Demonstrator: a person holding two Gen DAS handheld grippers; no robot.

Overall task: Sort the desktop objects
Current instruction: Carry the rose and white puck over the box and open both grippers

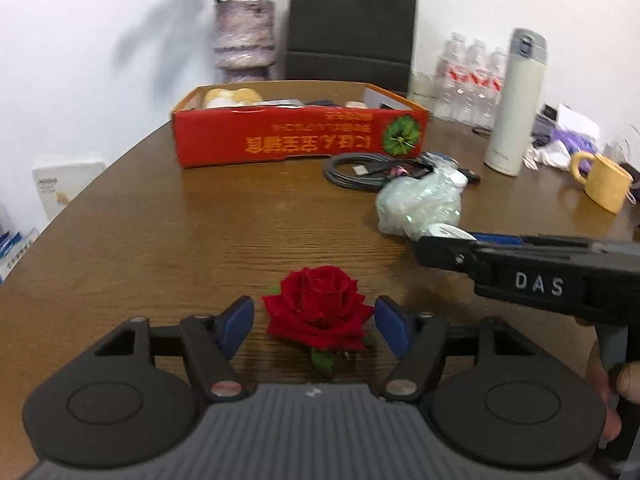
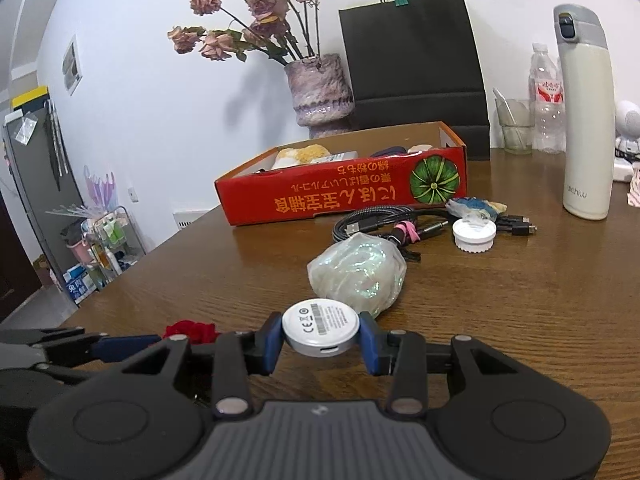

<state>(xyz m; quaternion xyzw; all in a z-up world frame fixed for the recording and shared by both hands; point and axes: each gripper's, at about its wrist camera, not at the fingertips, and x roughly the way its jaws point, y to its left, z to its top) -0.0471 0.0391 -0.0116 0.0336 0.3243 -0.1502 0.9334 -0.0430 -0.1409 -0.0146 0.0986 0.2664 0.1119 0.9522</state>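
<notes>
A red rose head (image 1: 318,306) lies on the brown table between the blue pads of my left gripper (image 1: 316,324). The pads stand clear of the petals on both sides, so this gripper is open. My right gripper (image 2: 322,340) is shut on a round white charger puck (image 2: 320,330) with a grey rim, held just above the table. In the left wrist view the right gripper (image 1: 520,260) reaches in from the right, beside a shiny wrapped bundle (image 1: 420,204). In the right wrist view the rose (image 2: 190,330) shows at the lower left, partly hidden.
An open red cardboard box (image 1: 296,136) with several items stands at the table's far side. Near it lie a coiled black cable (image 1: 360,170), a white lid (image 2: 474,236), a tall white flask (image 1: 516,104) and a yellow mug (image 1: 602,182). A vase of dried flowers (image 2: 320,92) and a black bag (image 2: 412,52) stand behind.
</notes>
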